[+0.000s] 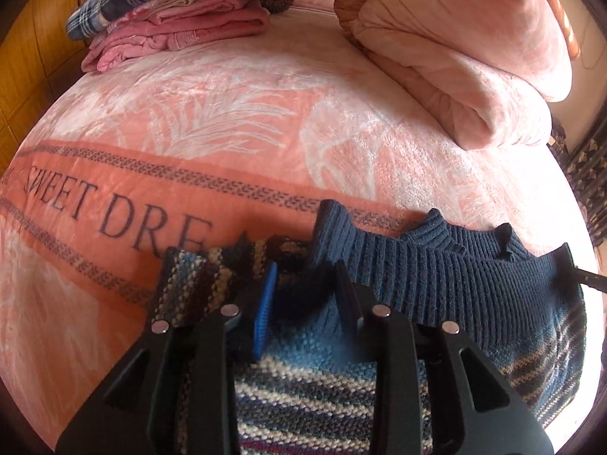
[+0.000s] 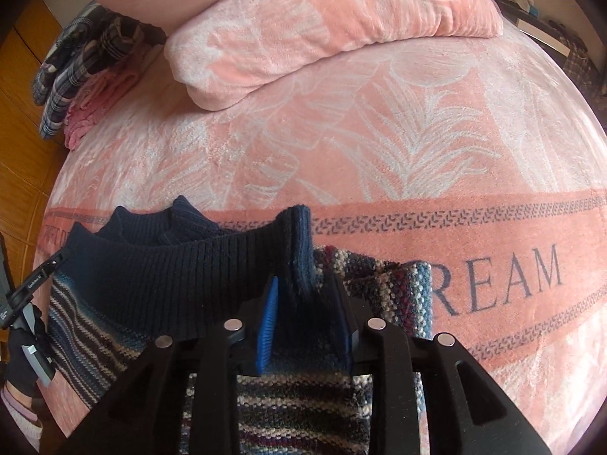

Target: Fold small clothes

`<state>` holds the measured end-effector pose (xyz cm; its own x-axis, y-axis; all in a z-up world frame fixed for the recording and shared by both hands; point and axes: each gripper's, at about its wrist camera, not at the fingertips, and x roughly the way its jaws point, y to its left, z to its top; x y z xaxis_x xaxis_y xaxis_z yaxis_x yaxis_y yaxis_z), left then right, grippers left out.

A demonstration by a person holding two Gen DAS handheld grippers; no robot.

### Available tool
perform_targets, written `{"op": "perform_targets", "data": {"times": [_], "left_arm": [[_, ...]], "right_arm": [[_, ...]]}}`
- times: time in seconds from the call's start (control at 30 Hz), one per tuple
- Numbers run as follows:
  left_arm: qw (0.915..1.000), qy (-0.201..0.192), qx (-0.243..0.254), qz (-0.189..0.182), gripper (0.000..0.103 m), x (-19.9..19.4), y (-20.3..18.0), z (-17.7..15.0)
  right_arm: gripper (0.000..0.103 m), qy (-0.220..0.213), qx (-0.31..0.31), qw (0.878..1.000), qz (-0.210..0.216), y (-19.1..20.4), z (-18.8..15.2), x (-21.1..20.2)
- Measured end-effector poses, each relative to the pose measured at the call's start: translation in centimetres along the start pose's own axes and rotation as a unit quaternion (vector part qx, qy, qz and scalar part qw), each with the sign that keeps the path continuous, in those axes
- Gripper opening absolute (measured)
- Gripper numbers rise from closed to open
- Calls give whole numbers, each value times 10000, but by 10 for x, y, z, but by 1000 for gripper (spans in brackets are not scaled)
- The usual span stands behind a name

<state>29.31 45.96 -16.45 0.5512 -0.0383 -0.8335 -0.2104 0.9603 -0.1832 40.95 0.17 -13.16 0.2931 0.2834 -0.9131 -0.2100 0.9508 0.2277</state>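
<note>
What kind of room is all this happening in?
Most likely a bedroom: the striped sweater lies on a bed spread with a pink "Sweet Dream" blanket, beside a rolled quilt and a stack of folded clothes.

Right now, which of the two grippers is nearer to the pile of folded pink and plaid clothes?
Left. The left gripper holds the sweater's left end, the side where the folded clothes pile sits; the right gripper holds the opposite end, farther away.

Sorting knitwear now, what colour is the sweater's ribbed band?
Dark blue ribbed band, clearest in the left wrist view.
</note>
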Motion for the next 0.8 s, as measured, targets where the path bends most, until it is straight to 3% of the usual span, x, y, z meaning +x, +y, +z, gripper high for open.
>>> {"op": "perform_targets", "data": {"times": [0.1,0.23,0.43,0.47,0.5,0.53,0.57,0.7,0.8], "left_arm": [[9994,-277,179,57,30,-32,-1,-7],[9972,-603,432,-125,40,-80,-12,-27],[9972,-205,477,-531,45,-96,-31,-76],[9974,-101,448,-549,45,-93,-33,-83],[9975,5,424,-571,45,-90,-36,-90],[9974,101,394,-592,45,-86,-37,-96],[9974,216,349,-592,45,-82,-39,-101],[9963,546,353,-558,45,-68,-43,-114],[9959,642,386,-504,45,-60,-41,-120]], "right_arm": [[37,-155,159,9995,242,-12,-17,-28],[49,-90,97,9993,340,-24,-60,-59],[52,487,50,9984,297,-39,-130,-57],[51,583,28,9981,219,-40,-137,-52],[41,668,18,9975,216,-40,-143,-48],[31,732,45,9967,359,-40,-148,-44],[12,775,113,9954,550,-40,-150,-43],[12,476,123,9971,585,-38,-149,-60],[12,535,279,9968,525,-47,-152,-60]]}}
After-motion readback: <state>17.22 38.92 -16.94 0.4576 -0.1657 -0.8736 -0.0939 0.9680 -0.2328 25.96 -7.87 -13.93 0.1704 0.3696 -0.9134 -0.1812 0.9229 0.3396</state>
